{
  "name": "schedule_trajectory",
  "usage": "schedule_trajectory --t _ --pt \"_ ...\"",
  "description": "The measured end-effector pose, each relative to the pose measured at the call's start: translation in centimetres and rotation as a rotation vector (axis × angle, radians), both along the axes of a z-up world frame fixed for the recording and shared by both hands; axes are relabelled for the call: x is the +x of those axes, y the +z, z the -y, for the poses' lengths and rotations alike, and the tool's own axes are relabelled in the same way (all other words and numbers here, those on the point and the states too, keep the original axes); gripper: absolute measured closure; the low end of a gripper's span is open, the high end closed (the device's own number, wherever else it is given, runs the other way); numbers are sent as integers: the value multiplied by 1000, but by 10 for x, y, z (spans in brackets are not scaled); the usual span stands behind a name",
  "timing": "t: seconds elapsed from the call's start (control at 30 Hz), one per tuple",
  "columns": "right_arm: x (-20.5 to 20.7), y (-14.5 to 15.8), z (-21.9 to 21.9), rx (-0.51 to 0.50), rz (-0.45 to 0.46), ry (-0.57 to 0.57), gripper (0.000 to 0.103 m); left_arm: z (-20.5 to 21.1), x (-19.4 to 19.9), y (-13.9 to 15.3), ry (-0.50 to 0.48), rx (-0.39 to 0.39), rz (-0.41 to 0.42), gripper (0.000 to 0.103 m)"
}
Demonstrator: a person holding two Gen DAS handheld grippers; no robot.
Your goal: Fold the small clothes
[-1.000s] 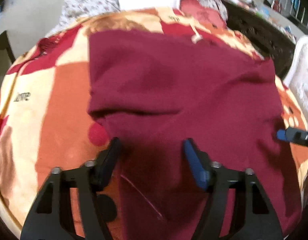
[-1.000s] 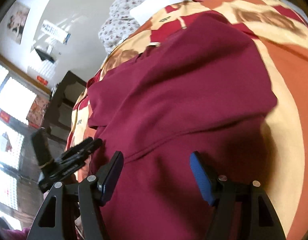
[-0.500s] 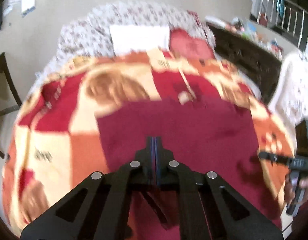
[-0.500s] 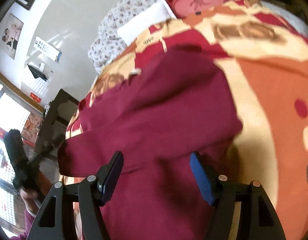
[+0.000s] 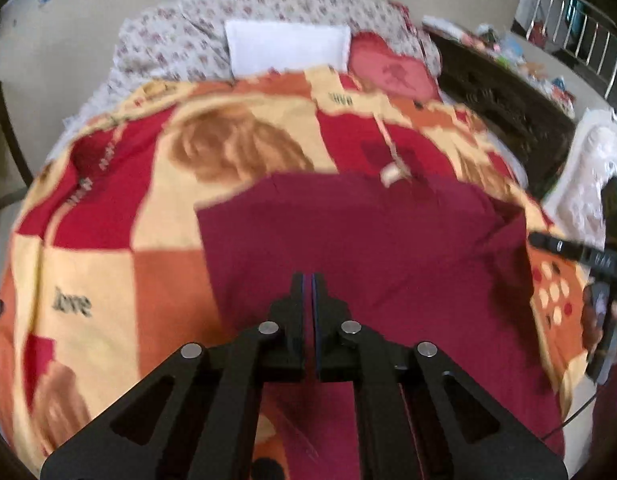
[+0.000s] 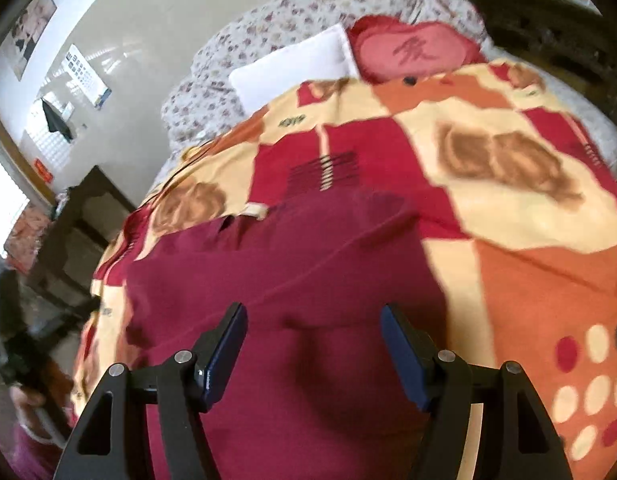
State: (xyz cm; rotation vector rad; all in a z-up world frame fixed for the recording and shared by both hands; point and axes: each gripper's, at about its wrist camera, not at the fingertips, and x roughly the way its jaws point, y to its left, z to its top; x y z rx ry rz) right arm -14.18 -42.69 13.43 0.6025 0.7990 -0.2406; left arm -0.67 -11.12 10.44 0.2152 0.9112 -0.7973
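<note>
A dark maroon garment (image 5: 368, 240) lies spread on a red, orange and cream blanket (image 5: 108, 272) on a bed. My left gripper (image 5: 307, 280) is shut above the garment's near part; I see no cloth between its tips. My right gripper (image 6: 313, 332) is open above the garment (image 6: 288, 280) near its right side, holding nothing. The right gripper also shows at the right edge of the left wrist view (image 5: 564, 250).
A white pillow (image 5: 288, 48), a red heart cushion (image 5: 392, 70) and a floral quilt (image 5: 180, 40) lie at the head of the bed. Dark wooden furniture (image 5: 508, 104) stands on the right. A small cream tag (image 5: 392, 172) lies on the blanket beyond the garment.
My left gripper has shut and both grippers have drawn back and risen from the garment. More of the blanket and pillows shows now. The right gripper stays open.
</note>
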Motion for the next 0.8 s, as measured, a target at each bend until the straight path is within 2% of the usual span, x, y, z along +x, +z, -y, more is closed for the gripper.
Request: schedule_trajectory --t 0.03,0.07,0.1,0.23,0.3,0.43,0.57,0.63,0.67,0.7,0.8 --pt "0 -2 -5 -3 -5 12 36 2 -2 -9 -13 27 -9 86" --pt "3 -4 -7 -1 -9 20 36 5 -3 -16 -21 51 -20 75" --pt "4 -6 -10 6 -13 30 36 6 -4 -23 -29 62 -37 71" --pt "2 -13 -13 46 -24 31 36 -1 -12 -37 -74 65 -100 70" --pt "-1 -15 -12 68 -16 31 36 -8 -16 -43 -80 96 -99 49" --pt "-2 -19 -12 106 -11 24 35 -11 -23 -54 -91 114 -86 47" --pt "-2 -23 -15 136 -20 27 35 -3 -26 -57 -119 91 -65 47" --pt "-2 -23 -18 128 -25 32 35 4 -27 -63 -140 129 -81 51" --pt "-3 -23 -18 120 -26 33 35 7 -29 -65 -149 146 -82 70" --pt "-4 -22 -18 117 -24 32 35 8 -32 -68 -159 168 -76 97" --pt "-7 -21 -14 114 -18 19 35 7 -37 -62 -160 164 -59 99"
